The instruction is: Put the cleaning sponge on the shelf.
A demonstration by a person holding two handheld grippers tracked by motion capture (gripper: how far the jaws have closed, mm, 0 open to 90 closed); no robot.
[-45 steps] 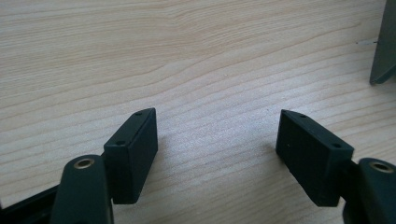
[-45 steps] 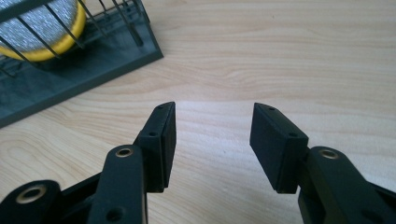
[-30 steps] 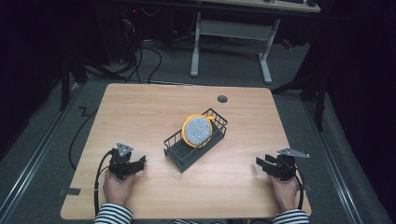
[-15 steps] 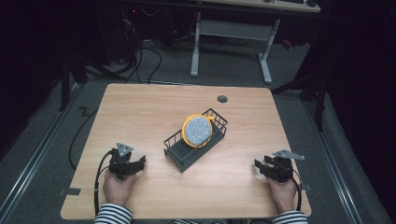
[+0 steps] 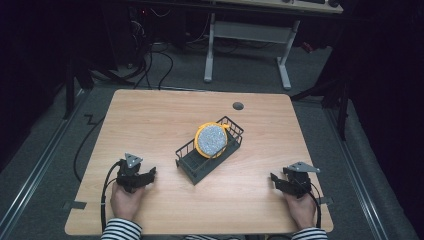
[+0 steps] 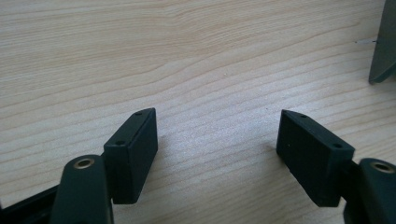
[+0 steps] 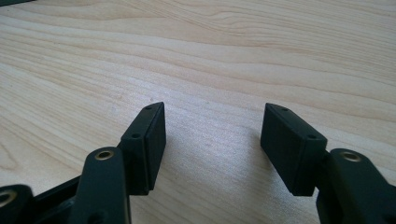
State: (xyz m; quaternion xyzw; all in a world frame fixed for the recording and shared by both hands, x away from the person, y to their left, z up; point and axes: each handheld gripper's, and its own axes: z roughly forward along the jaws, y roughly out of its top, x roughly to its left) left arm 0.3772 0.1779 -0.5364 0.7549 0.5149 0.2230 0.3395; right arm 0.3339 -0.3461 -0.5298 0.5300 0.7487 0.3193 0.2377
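A black wire rack (image 5: 192, 162) sits slantwise in the middle of the wooden table (image 5: 160, 115). A round plate (image 5: 210, 140) with an orange rim and speckled grey face stands on edge in it. My left gripper (image 5: 148, 176) rests on the table near the front left, open, with bare wood between its jaws (image 6: 217, 135). My right gripper (image 5: 276, 181) rests near the front right, also open with nothing between its jaws (image 7: 212, 123); they have just been opening wider. Both grippers lie well apart from the rack.
A round cable hole (image 5: 238, 106) is near the table's far edge. A dark corner of the rack (image 6: 384, 46) shows at the right edge of the left gripper view. A white desk frame (image 5: 250, 35) stands on the floor beyond the table.
The right gripper has shifted slightly on the table and its jaws stand a little wider. The left gripper, rack and plate have not moved.
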